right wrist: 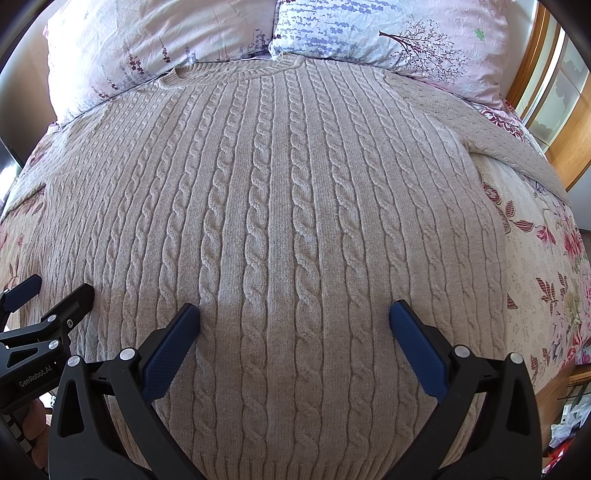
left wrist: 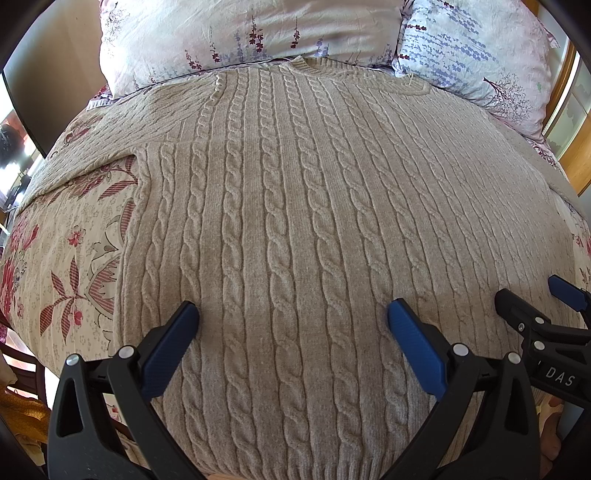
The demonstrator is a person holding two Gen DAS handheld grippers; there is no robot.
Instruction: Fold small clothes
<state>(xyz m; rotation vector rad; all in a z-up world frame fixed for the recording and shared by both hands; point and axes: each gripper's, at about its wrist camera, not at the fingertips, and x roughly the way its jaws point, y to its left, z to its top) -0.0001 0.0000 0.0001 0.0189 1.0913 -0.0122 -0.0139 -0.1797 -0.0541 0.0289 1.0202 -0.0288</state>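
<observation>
Both tools, left tool (left wrist: 293, 314) and right tool (right wrist: 294, 314), hovering wide over sweater (left wrist: 295, 203) hem; sweater's long axis running toward pillows (left wrist: 240, 33).

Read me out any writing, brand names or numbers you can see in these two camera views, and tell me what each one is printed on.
"DAS": white letters on the black body of the right gripper, seen at the right edge of the left wrist view; the frame may cut it off.
"GenRobot.AI": small white print on the black body of the left gripper, seen at the left edge of the right wrist view.
The sweater, pillows and bedspread show no readable text.
</observation>
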